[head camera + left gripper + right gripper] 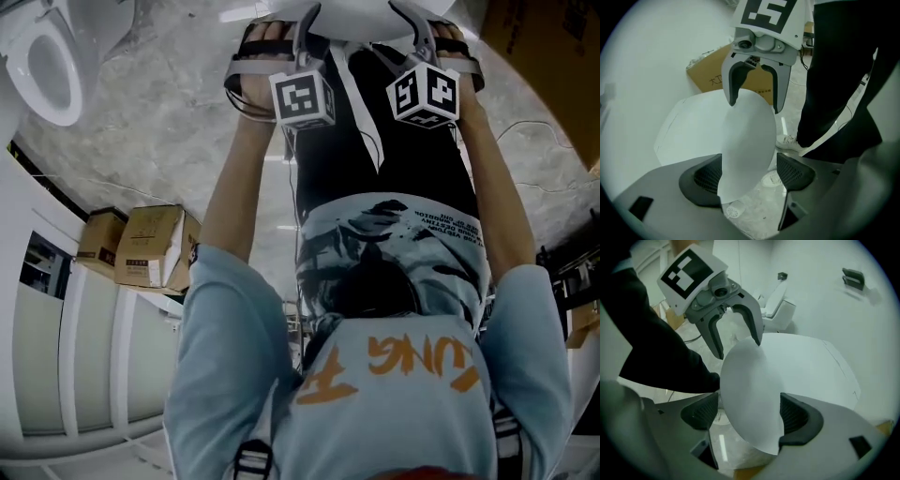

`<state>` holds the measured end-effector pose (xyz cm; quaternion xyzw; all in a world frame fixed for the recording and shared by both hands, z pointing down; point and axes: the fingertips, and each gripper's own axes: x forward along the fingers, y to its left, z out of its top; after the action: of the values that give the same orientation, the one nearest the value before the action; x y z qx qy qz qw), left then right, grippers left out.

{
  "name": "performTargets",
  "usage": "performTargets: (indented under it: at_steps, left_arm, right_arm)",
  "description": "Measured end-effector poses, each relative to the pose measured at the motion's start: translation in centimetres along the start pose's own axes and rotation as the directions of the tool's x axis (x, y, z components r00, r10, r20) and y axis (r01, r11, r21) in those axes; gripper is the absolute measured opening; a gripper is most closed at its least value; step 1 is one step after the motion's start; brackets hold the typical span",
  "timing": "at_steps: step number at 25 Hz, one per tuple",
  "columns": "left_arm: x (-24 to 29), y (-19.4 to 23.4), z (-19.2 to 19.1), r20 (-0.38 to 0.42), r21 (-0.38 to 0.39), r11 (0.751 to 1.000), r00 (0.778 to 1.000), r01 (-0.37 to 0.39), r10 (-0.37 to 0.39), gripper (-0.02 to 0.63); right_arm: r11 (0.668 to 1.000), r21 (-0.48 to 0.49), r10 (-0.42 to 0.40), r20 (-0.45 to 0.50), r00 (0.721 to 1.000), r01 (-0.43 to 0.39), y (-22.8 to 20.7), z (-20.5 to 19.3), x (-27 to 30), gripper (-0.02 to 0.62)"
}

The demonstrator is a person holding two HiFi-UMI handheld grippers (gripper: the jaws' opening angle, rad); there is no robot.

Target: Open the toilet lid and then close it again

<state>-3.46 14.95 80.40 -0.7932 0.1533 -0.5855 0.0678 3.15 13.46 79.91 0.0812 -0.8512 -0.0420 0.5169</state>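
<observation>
White toilet lid (745, 140), left gripper (750, 176) parted around it, cardboard box (710, 77)

so the toilet lid (745, 140) sits between the jaws of the left gripper (750, 176) on its left edge and the right gripper (747, 413) on its right, with cardboard boxes (150, 246) and a second toilet (42, 66) off left.

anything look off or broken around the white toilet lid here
Nothing stands out. The white oval toilet lid looks intact, its edge between the open jaws of the left gripper and the right gripper. No cracks or spills show on the grey marbled floor.
</observation>
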Motion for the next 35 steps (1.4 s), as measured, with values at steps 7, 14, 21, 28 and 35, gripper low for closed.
performTargets:
  at_steps: [7,14,21,28,35]
  left_arm:
    - [1.7,-1.2,-0.1,0.011,0.132,0.991,1.000,-0.018,0.017,0.364]
    - [2.4,-0.1,0.1,0.006,0.149,0.988,0.999,-0.049,0.048,0.365]
    - [2.5,0.2,0.2,-0.035,0.174,0.984,0.998,-0.046,0.053,0.379]
    - [0.4,1.0,1.7,0.017,0.112,0.992,0.999,-0.049,0.047,0.379]
    - [-3.7,1.8,3.1,0.029,0.102,0.993,0.998,-0.058,0.055,0.379]
  right_arm:
    - [0.988,-0.121,-0.106,-0.064,0.992,0.098,0.3,-1.2,2.2,0.423]
    - [0.978,-0.184,-0.119,-0.087,0.989,0.101,0.3,-1.1,2.1,0.410]
    - [0.978,-0.183,-0.117,-0.110,0.987,0.096,0.3,-0.9,1.6,0.419]
    - [0.978,-0.180,-0.124,-0.098,0.987,0.104,-0.5,0.1,-0.5,0.423]
    - [0.981,-0.162,-0.113,-0.052,0.992,0.104,-1.7,2.4,-4.7,0.445]
